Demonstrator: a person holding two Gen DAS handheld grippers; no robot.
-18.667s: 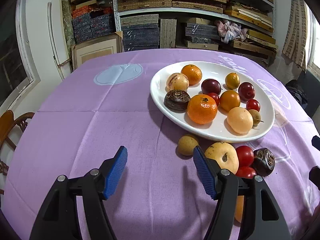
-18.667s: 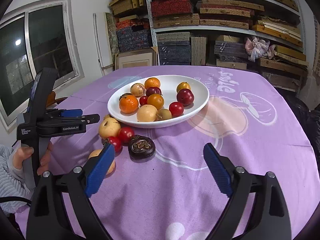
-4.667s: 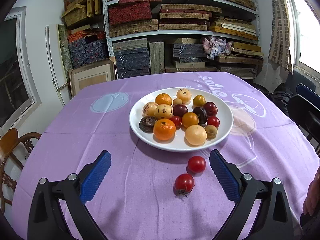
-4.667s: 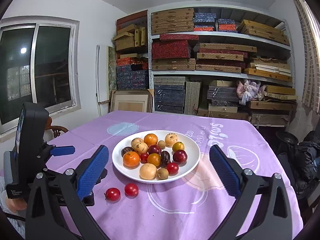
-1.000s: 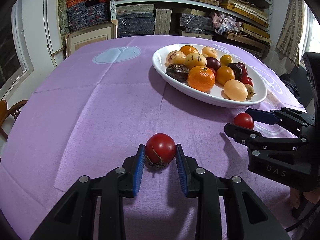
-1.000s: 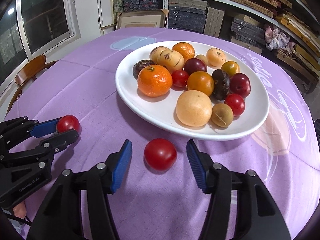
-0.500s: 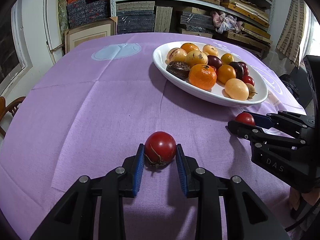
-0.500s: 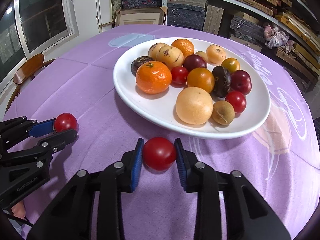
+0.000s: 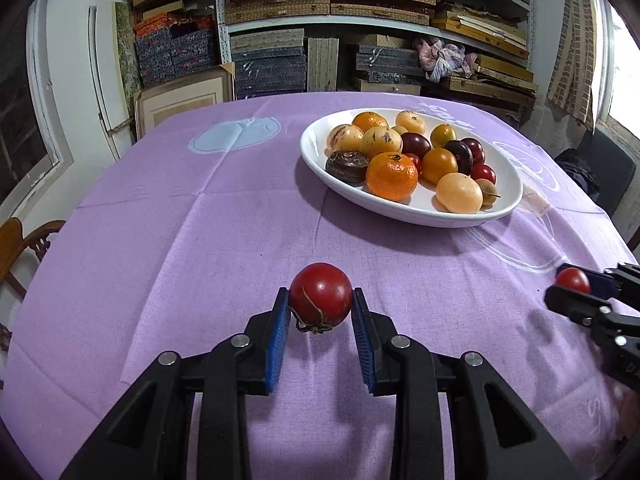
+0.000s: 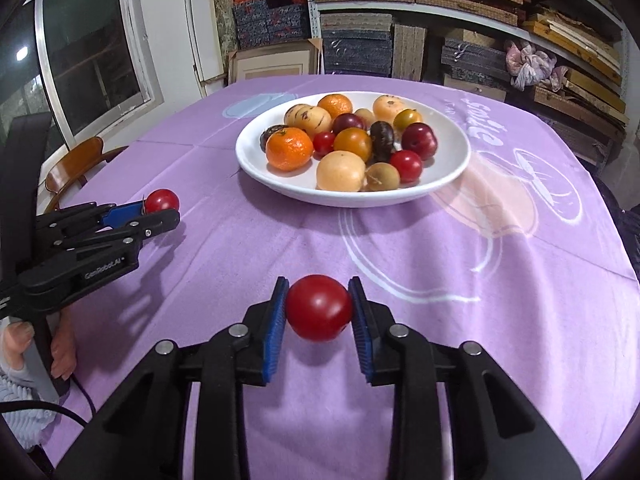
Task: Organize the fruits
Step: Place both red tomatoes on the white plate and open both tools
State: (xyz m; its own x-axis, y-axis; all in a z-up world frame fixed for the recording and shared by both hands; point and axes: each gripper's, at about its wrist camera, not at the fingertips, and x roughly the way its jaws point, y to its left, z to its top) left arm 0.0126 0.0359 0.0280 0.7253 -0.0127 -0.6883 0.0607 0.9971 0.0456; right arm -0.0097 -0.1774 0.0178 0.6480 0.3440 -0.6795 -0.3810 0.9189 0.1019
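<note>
Though left claw [image 9: 321, 312] grips tomato [image 9: 321, 298], underside hidden.

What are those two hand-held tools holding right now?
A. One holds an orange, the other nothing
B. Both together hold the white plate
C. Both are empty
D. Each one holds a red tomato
D: the left tool has its blue pads pressed on a tomato with a dried stem, and the right tool is clamped on a smooth red tomato, both short of the white plate.

Shelves [image 9: 376, 12] stacked with boxes; window [image 10: 88, 44] left; wooden chair [image 10: 76, 168].
</note>
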